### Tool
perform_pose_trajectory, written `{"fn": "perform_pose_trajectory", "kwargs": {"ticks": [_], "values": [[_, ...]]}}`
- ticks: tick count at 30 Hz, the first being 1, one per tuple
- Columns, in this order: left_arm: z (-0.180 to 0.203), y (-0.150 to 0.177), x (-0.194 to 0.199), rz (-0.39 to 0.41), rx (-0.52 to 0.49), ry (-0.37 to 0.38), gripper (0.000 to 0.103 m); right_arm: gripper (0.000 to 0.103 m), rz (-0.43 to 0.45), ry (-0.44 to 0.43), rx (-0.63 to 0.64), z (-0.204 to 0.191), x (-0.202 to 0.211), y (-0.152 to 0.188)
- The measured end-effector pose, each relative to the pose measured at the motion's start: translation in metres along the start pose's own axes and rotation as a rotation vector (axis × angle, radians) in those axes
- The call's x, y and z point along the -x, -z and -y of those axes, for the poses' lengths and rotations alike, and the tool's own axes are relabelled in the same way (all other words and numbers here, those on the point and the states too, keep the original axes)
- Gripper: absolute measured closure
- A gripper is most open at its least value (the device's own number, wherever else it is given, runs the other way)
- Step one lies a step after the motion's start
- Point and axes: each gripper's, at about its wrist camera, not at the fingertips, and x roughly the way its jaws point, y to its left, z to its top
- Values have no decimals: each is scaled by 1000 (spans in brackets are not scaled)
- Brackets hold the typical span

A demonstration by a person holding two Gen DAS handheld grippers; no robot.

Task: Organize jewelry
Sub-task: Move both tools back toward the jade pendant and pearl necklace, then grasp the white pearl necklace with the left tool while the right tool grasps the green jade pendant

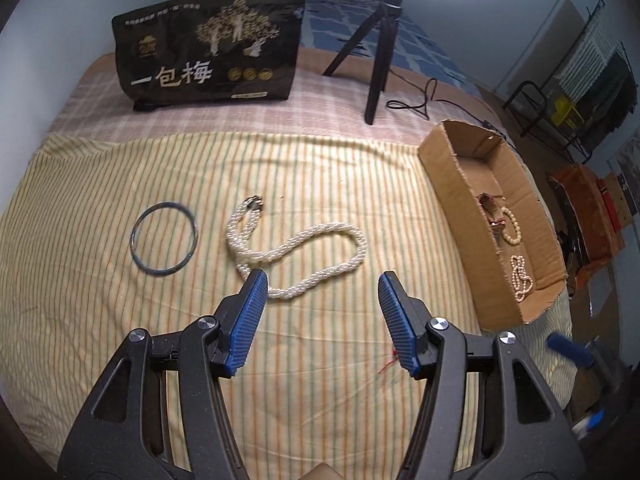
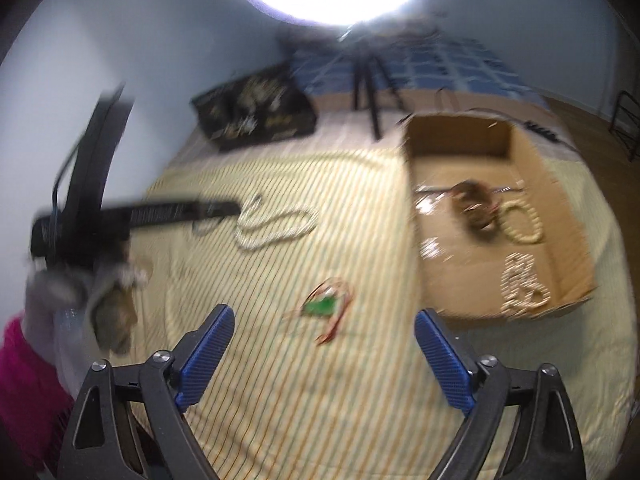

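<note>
A long twisted pearl necklace (image 1: 304, 252) lies on the striped sheet, just beyond my left gripper (image 1: 322, 284), which is open with nothing between its blue pads. A dark bangle (image 1: 164, 240) lies to the necklace's left. At the right stands a cardboard box (image 1: 448, 184) holding a pearl bracelet (image 1: 512, 228), another pearl piece (image 1: 520, 276) and a brownish item. The right wrist view is blurred. My right gripper (image 2: 326, 316) is wide open over a green pendant on a red cord (image 2: 322, 306), not touching it. The box (image 2: 416, 216) is to its right.
A black snack bag (image 1: 208, 48) and a black tripod (image 1: 380, 52) with a cable (image 1: 424, 100) stand at the far side of the bed. A bright ring light hangs overhead. The bed's edge drops off past the box. A gloved hand (image 2: 116, 292) appears at left.
</note>
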Motion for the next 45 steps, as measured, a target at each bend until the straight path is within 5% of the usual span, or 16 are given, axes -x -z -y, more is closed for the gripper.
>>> {"fn": "perform_pose_trajectory", "kwargs": {"ticks": [22,25,38,45], "values": [[-44,-5,-44,-87,168,7,44,37,-167,66,76,-22,-89,20],[-48,-3,-54,-117,170,-6,55,40,-179,75,83,-22,-96,20],[-49,-2,-85,-129,185,-65,62,42,-184,121,88,-20,-114,16],[-44,-2,-86,-113,144,-129,84,57,-181,141,74,-19,-117,11]]}}
